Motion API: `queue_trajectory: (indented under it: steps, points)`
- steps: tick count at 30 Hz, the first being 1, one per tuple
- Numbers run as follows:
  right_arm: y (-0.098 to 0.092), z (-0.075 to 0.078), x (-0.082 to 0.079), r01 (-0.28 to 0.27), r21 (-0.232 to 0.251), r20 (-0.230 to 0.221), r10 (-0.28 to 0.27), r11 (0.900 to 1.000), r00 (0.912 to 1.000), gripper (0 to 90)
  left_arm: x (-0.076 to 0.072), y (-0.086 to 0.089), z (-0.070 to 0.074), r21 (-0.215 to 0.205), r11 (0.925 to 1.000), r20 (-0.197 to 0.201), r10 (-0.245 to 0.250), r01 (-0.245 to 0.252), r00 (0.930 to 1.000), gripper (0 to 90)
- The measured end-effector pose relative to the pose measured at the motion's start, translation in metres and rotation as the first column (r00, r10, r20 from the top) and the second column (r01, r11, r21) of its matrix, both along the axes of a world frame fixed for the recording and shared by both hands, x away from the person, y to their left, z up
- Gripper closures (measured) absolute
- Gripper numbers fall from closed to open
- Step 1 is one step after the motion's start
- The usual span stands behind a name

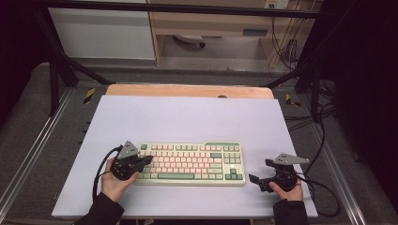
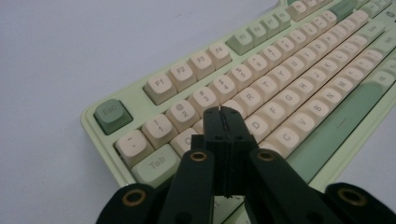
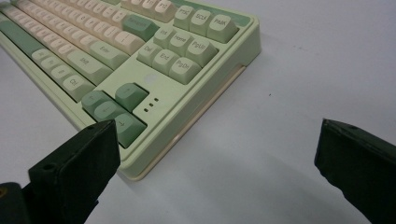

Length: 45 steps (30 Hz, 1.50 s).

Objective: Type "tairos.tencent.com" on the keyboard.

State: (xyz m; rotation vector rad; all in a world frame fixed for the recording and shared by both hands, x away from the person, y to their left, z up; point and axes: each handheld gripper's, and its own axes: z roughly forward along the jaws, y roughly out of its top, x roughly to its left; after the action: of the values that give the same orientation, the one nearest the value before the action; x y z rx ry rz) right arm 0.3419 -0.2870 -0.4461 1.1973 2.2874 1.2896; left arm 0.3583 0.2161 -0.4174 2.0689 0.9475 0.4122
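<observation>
**Q:** Clearance around the keyboard [image 1: 191, 163], entry for this moment?

**Me:** Keyboard lies flat on the white board [image 1: 187, 122], near its front edge, long side across. My left gripper [image 1: 149, 160] sits at the keyboard's 9 o'clock end, tips over the left key columns. In the left gripper view the jaws are pressed together with nothing between them, tips over the number and letter rows near the 2 key [image 2: 181, 112]; whether they touch a key I cannot tell. My right gripper [image 1: 259, 174] is at the keyboard's 3 o'clock, just off its right end, over bare board. Its jaws are spread wide and empty; in the right gripper view one pad stands close by the arrow keys [image 3: 112, 108] at the keyboard's corner, the other well apart over the board.

**Q:** Open room?

**Me:** Broad bare board from 10 through 2 o'clock beyond the keyboard. A narrower strip at 6 o'clock between the keyboard's front edge and the board's edge, where my forearms come in. Margins at 9 and 3 o'clock each hold a hand.

**Q:** Surface and surroundings?

**Me:** Board is matte white, resting on a wooden table [image 1: 187, 90] showing at 12 o'clock. Grey carpet either side, black frame bars [image 1: 56, 70] at 10 and 2, loose cables [image 1: 324, 140] on the floor at 3.
</observation>
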Motion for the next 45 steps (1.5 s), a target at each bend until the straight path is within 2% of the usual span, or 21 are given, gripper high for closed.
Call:
queue_trajectory:
  steps: [10, 28, 45]
  points:
    - [0.0, 0.0, 0.0, 0.001, 0.001, 0.002, -0.001, 1.0, 1.0, 0.7, -0.001, 0.003, -0.006, 0.003, 1.0, -0.011, 0.002, -0.001, 0.9999, 90.0]
    - [0.0, 0.0, 0.0, -0.002, -0.002, 0.0, 0.002, 1.0, 1.0, 0.7, 0.001, -0.003, -0.014, 0.021, 0.9997, -0.026, -0.009, 0.009, 0.9996, 90.0]
    - [0.001, 0.001, 0.0, -0.004, 0.004, -0.002, 0.004, 1.0, 1.0, 0.9, -0.002, -0.005, 0.0, -0.011, 0.9998, 0.006, -0.016, 0.016, 0.9999, 90.0]
